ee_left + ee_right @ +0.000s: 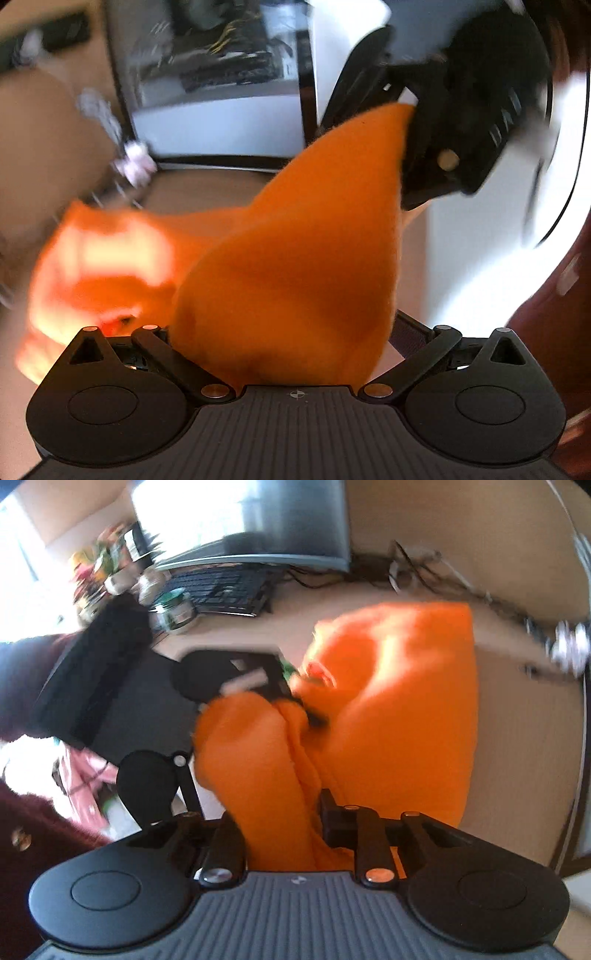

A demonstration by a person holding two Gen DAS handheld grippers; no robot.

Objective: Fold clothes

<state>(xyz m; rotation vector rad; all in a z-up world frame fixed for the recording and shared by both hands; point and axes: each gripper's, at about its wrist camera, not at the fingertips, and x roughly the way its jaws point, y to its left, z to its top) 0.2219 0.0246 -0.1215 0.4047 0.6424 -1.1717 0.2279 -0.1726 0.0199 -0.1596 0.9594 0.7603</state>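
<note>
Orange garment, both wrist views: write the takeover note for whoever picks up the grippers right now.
Right gripper: shut on a bunched part of the orange garment, lifted off the desk.
Left gripper: fabric between its fingers; the cloth hides whether they pinch.
Garment: strung between the two grippers, the rest heaped on the desk near the keyboard.
Done: both ends picked up. No fold is visible.
Left: spread it flat, then fold. Both views are motion-blurred.
</note>
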